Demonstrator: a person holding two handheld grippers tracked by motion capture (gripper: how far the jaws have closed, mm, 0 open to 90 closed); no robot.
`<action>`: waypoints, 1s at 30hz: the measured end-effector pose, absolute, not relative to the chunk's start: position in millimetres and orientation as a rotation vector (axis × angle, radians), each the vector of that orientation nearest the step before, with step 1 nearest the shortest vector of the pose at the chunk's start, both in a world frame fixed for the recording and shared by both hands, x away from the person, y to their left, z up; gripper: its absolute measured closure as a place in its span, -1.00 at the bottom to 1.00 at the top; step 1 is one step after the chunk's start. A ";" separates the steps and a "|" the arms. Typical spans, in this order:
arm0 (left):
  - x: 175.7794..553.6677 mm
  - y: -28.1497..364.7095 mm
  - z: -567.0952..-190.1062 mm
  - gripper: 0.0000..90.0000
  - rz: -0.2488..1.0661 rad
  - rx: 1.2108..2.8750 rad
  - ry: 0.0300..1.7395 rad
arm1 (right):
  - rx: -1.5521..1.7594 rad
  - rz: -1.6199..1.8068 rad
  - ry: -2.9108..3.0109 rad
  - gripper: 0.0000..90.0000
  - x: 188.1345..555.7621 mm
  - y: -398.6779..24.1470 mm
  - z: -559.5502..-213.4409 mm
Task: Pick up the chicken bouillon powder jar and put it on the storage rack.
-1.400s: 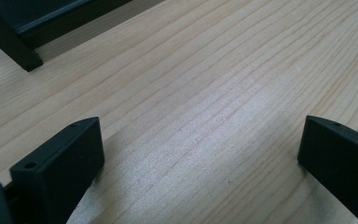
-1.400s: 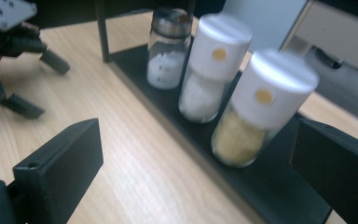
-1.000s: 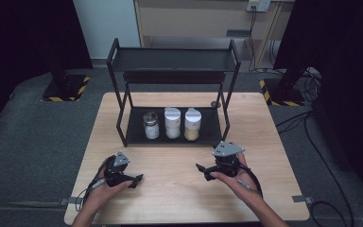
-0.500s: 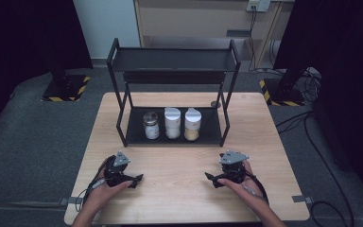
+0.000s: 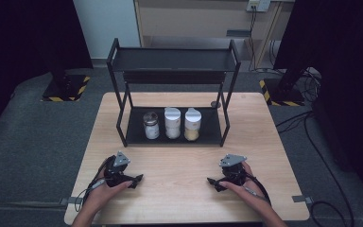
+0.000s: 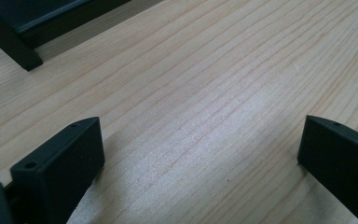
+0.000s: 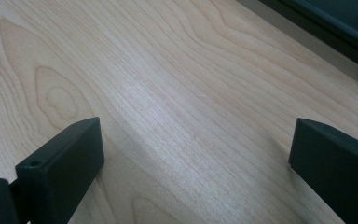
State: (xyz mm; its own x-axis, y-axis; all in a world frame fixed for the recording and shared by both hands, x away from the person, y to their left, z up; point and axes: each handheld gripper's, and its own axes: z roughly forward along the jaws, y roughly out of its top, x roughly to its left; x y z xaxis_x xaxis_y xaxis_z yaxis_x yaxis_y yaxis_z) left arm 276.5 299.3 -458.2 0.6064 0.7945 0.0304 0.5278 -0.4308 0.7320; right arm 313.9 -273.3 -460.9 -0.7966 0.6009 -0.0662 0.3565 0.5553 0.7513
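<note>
Three jars (image 5: pixel 172 124) on rack (image 5: pixel 123 90) — two grippers (image 5: pixel 134 179) open.

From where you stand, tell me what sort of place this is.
Probably a lab or studio recording setup: a wooden table on grey carpet, black curtains at both sides, hazard-striped stand bases, and floor cables.

a pale wood surface (image 5: pixel 179 189) stands on grey carpet floor (image 5: pixel 38 142). dark curtains hang at both far sides, with black stands on yellow-and-black striped bases (image 5: pixel 64 92) beneath them. behind is a pale wall panel (image 5: pixel 106 23), a wooden cabinet (image 5: pixel 194 19), and cables (image 5: pixel 307 127) trailing across the floor at right.
</note>
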 end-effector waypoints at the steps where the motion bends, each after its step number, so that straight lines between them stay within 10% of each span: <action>1: 276.4 299.3 -458.1 -1.00 0.491 2.134 1.038 | 0.792 1.091 2.477 -0.92 314.2 -273.7 -460.8; 30: 276.0 300.6 -458.4 -1.00 0.487 2.136 1.028 | 0.848 1.089 2.493 -0.97 319.9 -275.4 -459.7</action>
